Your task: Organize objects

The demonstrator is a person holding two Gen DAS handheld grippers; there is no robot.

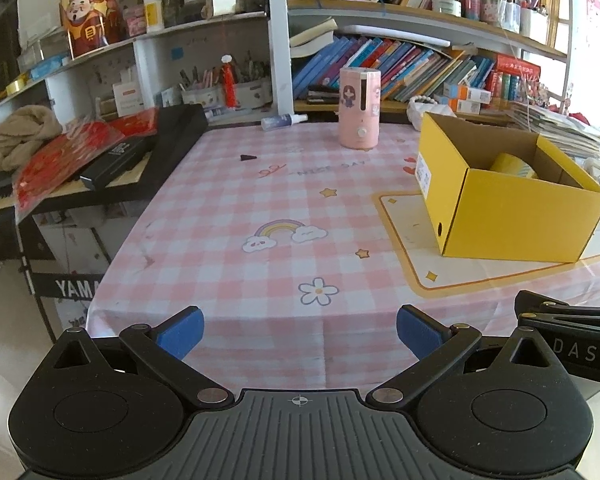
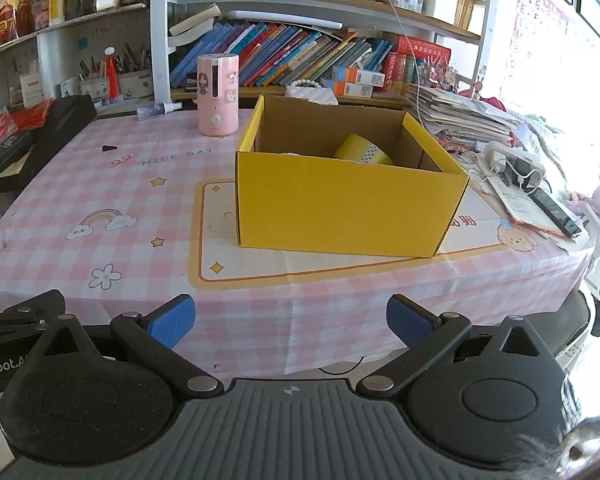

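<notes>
An open yellow cardboard box [image 1: 512, 216] [image 2: 348, 204] stands on the pink checked tablecloth [image 1: 260, 208] [image 2: 100, 184]. A yellow cylinder [image 1: 514, 165] [image 2: 362, 151] lies inside it, partly hidden by the walls. A pink canister [image 1: 359, 108] [image 2: 217, 94] stands upright at the far side, with a small spray bottle [image 1: 283, 121] [image 2: 158, 111] lying to its left. A tiny dark triangular piece [image 1: 248, 157] [image 2: 109, 147] rests on the cloth. My left gripper [image 1: 300, 330] hangs open at the table's near edge, holding nothing. My right gripper [image 2: 291, 320] is open too, in front of the box.
Bookshelves [image 2: 300, 52] crammed with books and pen holders back the table. A black keyboard with red packets [image 1: 100, 152] sits off the left edge. Papers, a power strip and a phone [image 2: 532, 188] clutter the right side. The other gripper [image 1: 572, 332] shows at right.
</notes>
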